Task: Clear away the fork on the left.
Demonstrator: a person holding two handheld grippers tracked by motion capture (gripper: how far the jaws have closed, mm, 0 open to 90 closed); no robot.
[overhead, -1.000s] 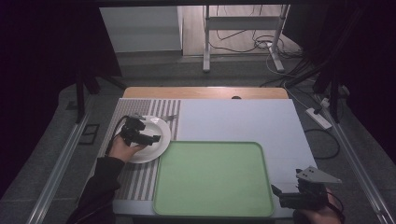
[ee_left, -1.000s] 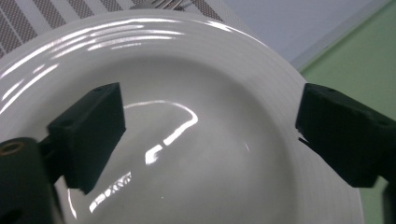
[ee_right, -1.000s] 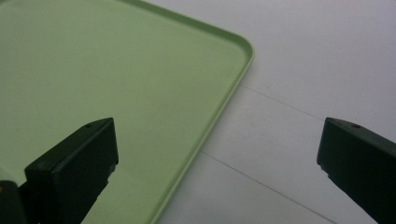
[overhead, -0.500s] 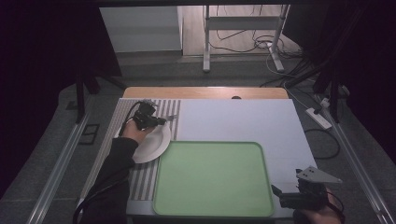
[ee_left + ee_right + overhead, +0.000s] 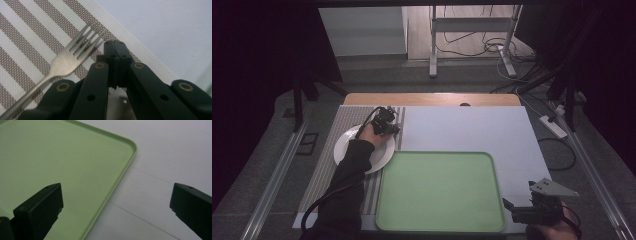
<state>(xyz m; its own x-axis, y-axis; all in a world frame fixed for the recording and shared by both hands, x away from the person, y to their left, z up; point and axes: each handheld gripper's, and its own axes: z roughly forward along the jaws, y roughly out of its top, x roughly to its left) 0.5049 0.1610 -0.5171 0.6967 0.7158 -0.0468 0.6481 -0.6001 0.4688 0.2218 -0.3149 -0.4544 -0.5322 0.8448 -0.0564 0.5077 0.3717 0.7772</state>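
My left fingers (image 5: 115, 50) sit pressed together, empty — fork (image 5: 65, 61) lies just beside them on the striped mat (image 5: 25, 37) near the desk's far-left corner. Thin, stiff, slippery steel — I'd pinch mid-handle. Right fingers (image 5: 116, 202) spread.

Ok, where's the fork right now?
In the left gripper view, the fork lies on the striped placemat, just left of the shut left tongs, tines toward the mat's edge.

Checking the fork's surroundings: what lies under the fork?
The striped placemat lies under the fork. The shut left gripper covers the fork's lower handle, so what lies beneath that part cannot be seen.
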